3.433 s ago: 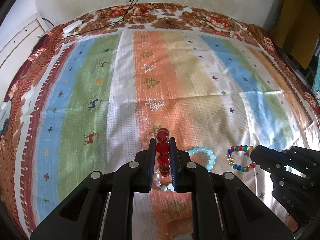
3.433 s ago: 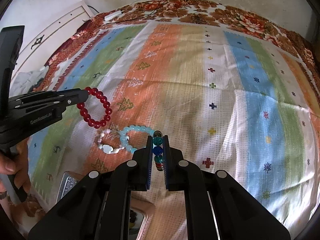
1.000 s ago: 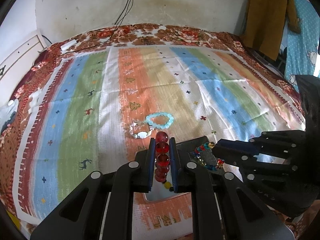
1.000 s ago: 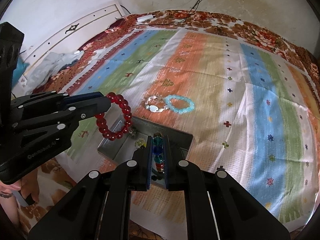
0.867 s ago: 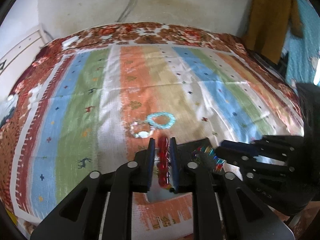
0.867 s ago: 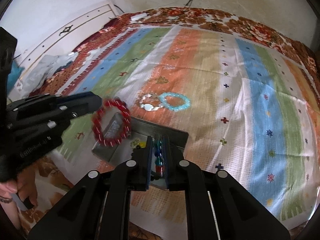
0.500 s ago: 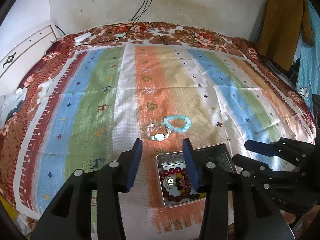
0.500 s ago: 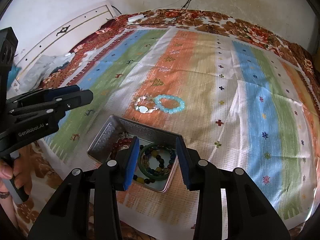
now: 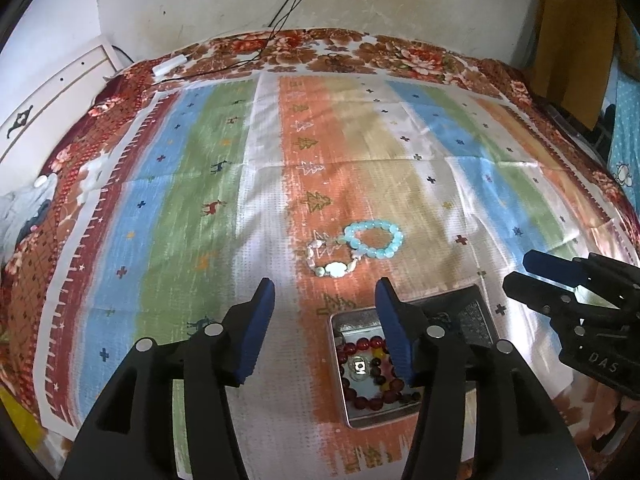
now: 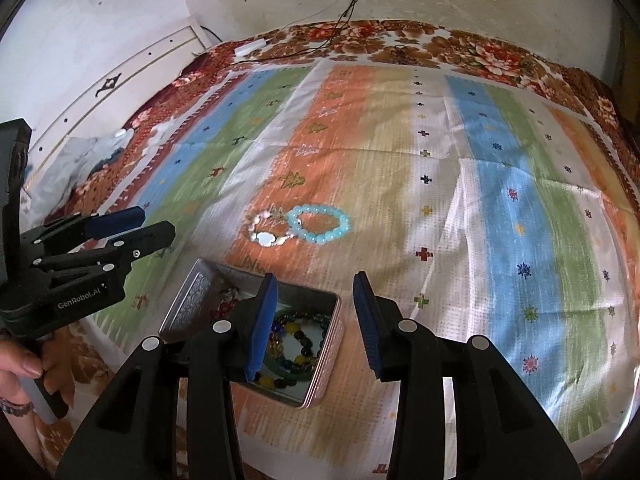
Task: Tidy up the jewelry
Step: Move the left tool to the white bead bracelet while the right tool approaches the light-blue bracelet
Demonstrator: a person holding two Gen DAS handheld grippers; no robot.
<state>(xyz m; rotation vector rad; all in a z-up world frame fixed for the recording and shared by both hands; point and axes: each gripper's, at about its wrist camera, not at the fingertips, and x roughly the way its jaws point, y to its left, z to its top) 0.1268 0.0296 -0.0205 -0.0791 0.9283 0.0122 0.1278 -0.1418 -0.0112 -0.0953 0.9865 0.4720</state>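
Observation:
A metal tin (image 9: 480, 304) (image 10: 192, 292) lies open on the striped cloth. It holds a red bead bracelet (image 9: 362, 346) and several green, dark and multicoloured bead bracelets (image 10: 298, 340). A light blue bead bracelet (image 9: 374, 240) (image 10: 320, 224) and a white pearl bracelet (image 9: 330, 260) (image 10: 266, 232) lie on the cloth beyond the tin, touching. My left gripper (image 9: 325, 294) is open and empty above the tin's left side. My right gripper (image 10: 314, 292) is open and empty above the tin's right edge. Each gripper also shows in the other's view: the right gripper (image 9: 528, 270) and the left gripper (image 10: 150, 224).
The striped cloth (image 9: 200, 200) covers a bed with a floral blanket (image 9: 360, 48). A white power strip (image 10: 250, 47) with cables lies at the far edge by the wall. A white headboard (image 10: 120, 76) stands at the left. Clothes (image 9: 572, 32) hang at the right.
Both grippers have opened and let go: the red bracelet and the multicoloured bracelet now lie in the tin. Both grippers have lifted a little and opened wider.

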